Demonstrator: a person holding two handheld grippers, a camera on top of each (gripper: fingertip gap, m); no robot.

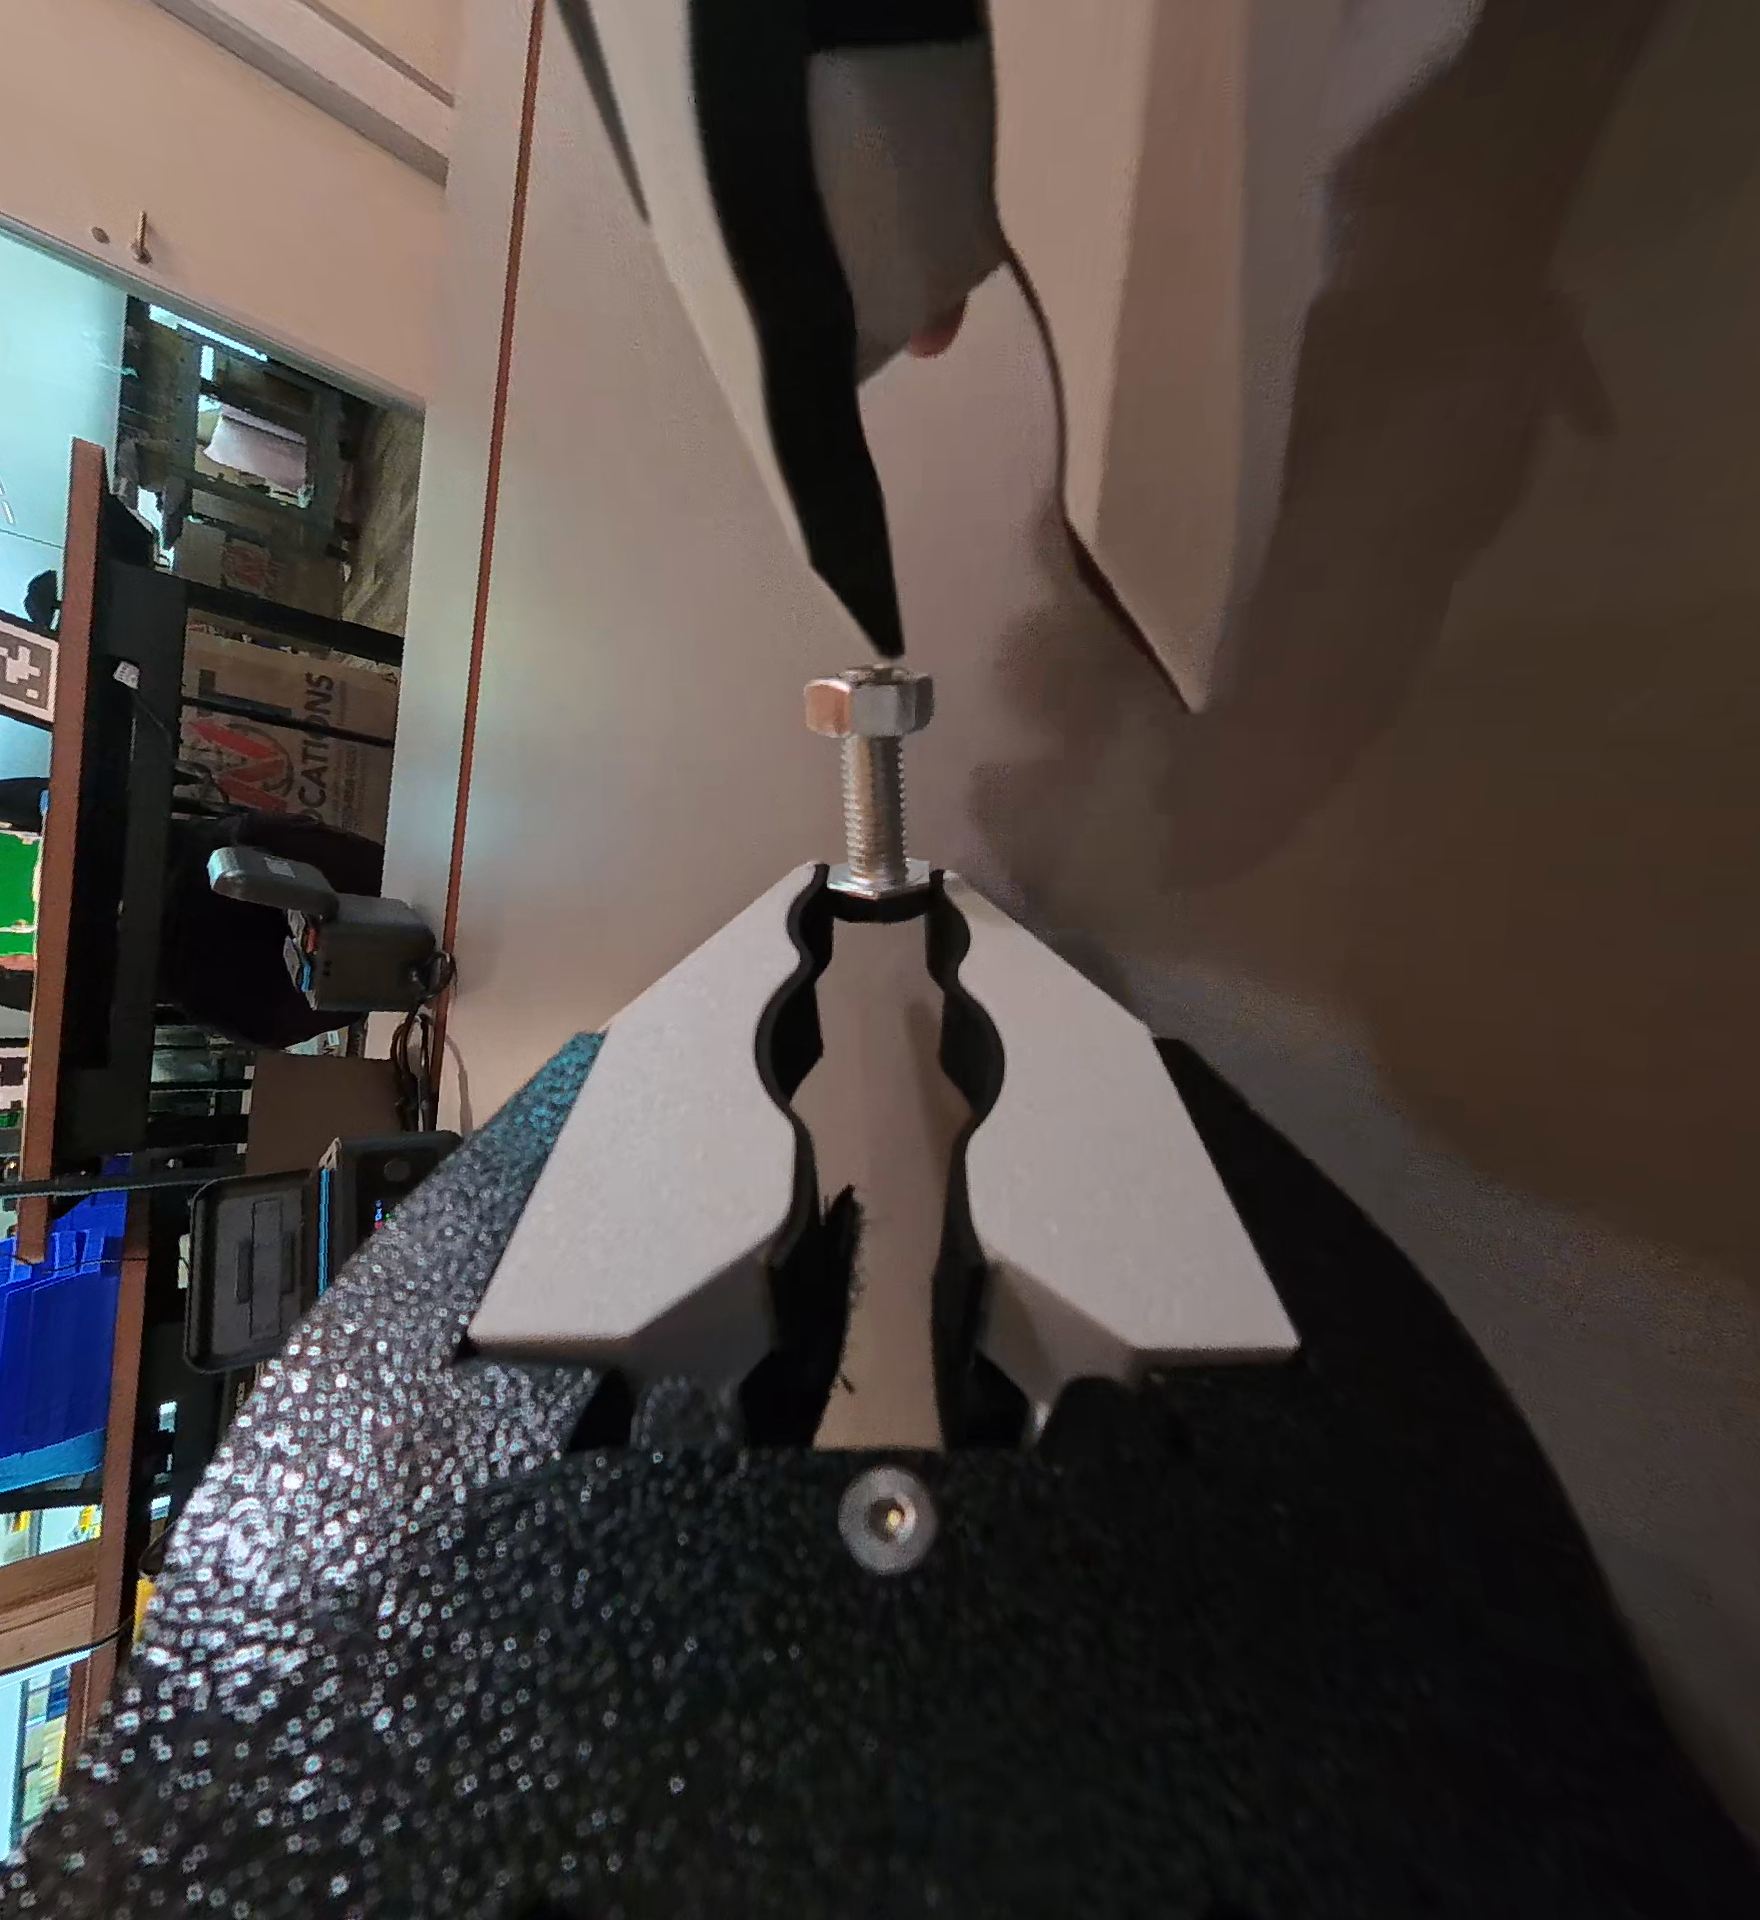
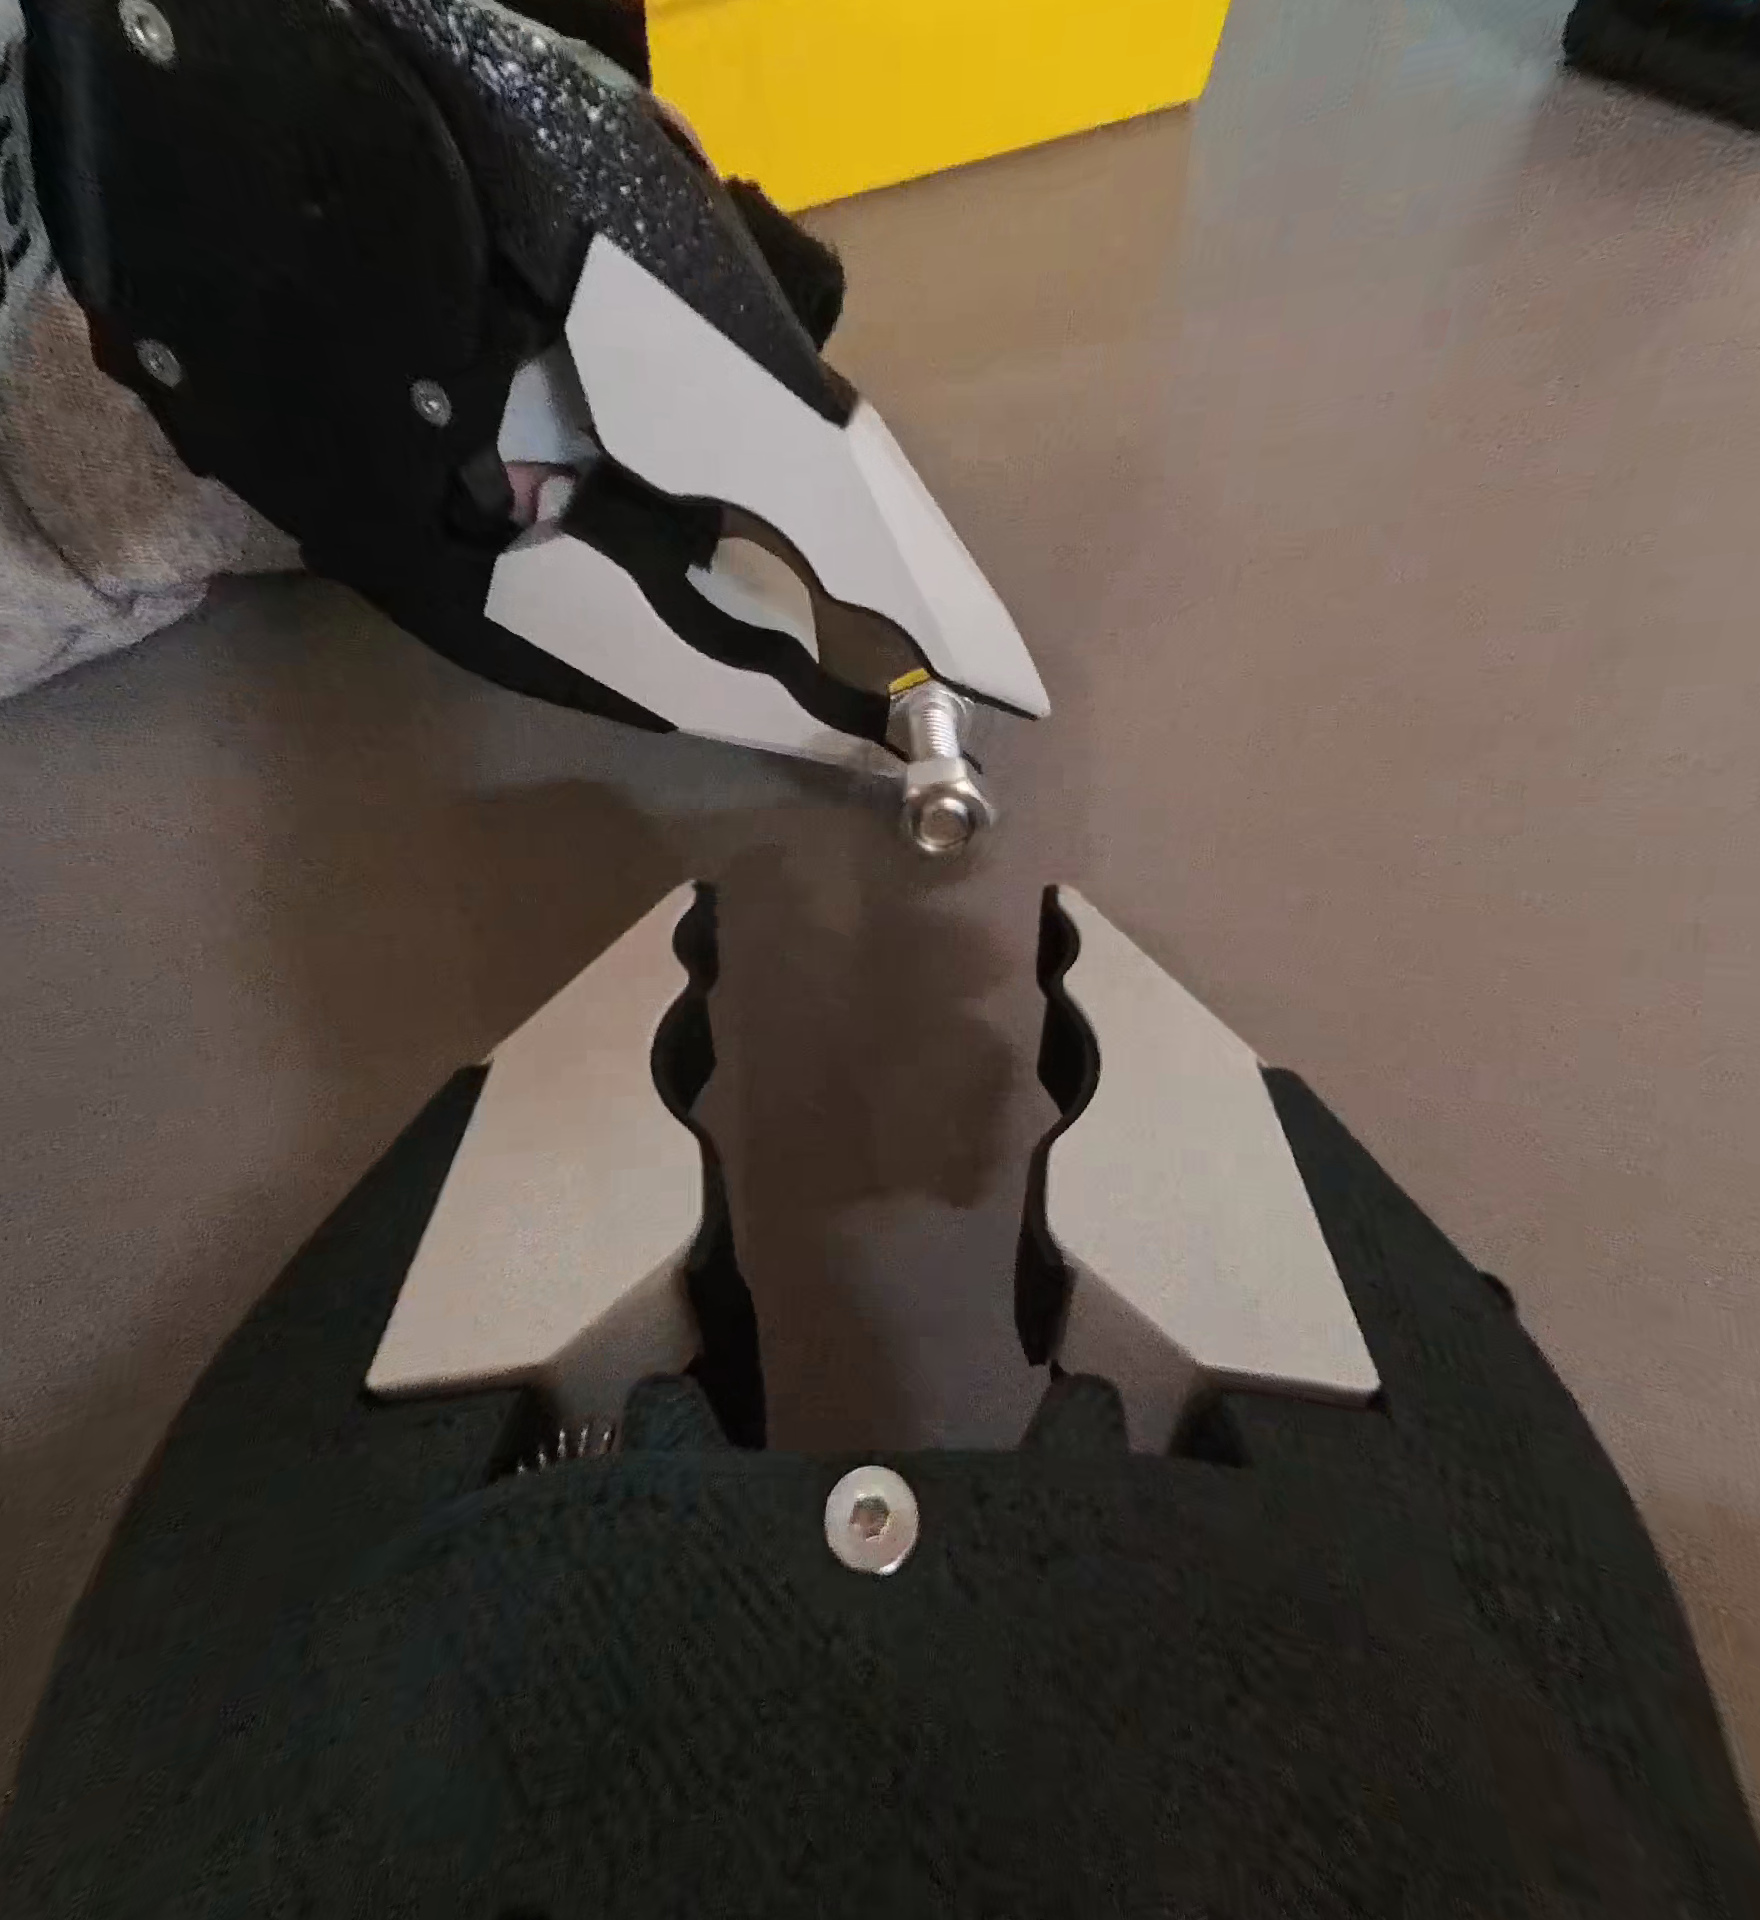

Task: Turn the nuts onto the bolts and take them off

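My left gripper [image 1: 878, 896] is shut on the head of a silver bolt [image 1: 873, 816], whose threaded shaft points away from it. A silver hex nut [image 1: 868, 703] sits at the far end of the shaft. My right gripper [image 2: 873, 904] is open and empty, its tips just short of the nut [image 2: 943, 819], one to each side. In the right wrist view the left gripper [image 2: 943, 712] comes in from the upper left holding the bolt [image 2: 930, 727]. In the left wrist view the right gripper's fingers [image 1: 860, 540] hang blurred just beyond the nut.
A grey-brown table top [image 2: 1427, 727] lies under both grippers. A yellow box [image 2: 917, 83] stands at the far edge, a dark object [image 2: 1707, 52] at the far right. A person's grey sleeve [image 2: 24, 540] rests at the left. Shelves and blue bins [image 1: 14, 1351] stand beyond the table.
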